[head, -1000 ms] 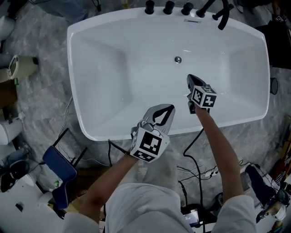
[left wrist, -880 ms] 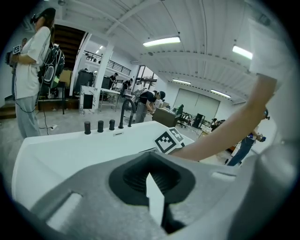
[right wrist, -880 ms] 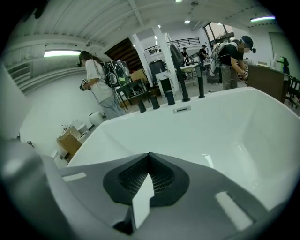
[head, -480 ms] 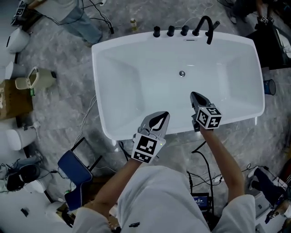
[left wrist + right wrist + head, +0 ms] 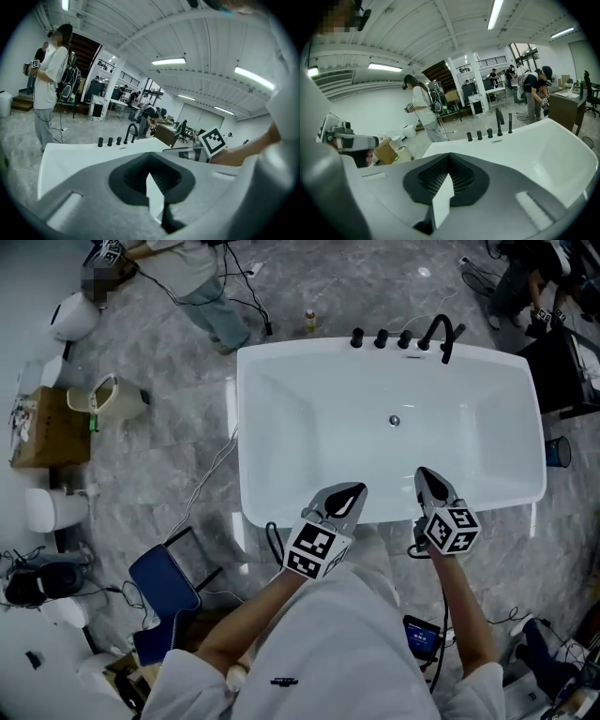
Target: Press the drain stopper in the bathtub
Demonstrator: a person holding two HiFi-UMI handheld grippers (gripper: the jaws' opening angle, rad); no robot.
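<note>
White and glossy, the bathtub (image 5: 281, 446) filled the head view. Its drain stopper (image 5: 394, 420) sat untouched on the tub floor, toward the 12 o'clock wall. The left gripper (image 5: 349, 495) and right gripper (image 5: 429, 484) hovered at the 6 o'clock rim, each with jaws pressed together on nothing. The stopper lay well apart from both, at about 11 o'clock from the right gripper.

The likeliest trouble was a long, leaning reach. A closed tip arriving off-centre could skid off the small rounded cap onto the slick floor, or press too lightly to latch it. Loose cables (image 5: 412, 549) near the person's feet at 6 o'clock might also snag a step.

Counted: one bathtub, one stopper, two grippers, three black knobs (image 5: 381, 337), one curved spout (image 5: 436, 332) and one further black fitting (image 5: 450, 345) beside it.
</note>
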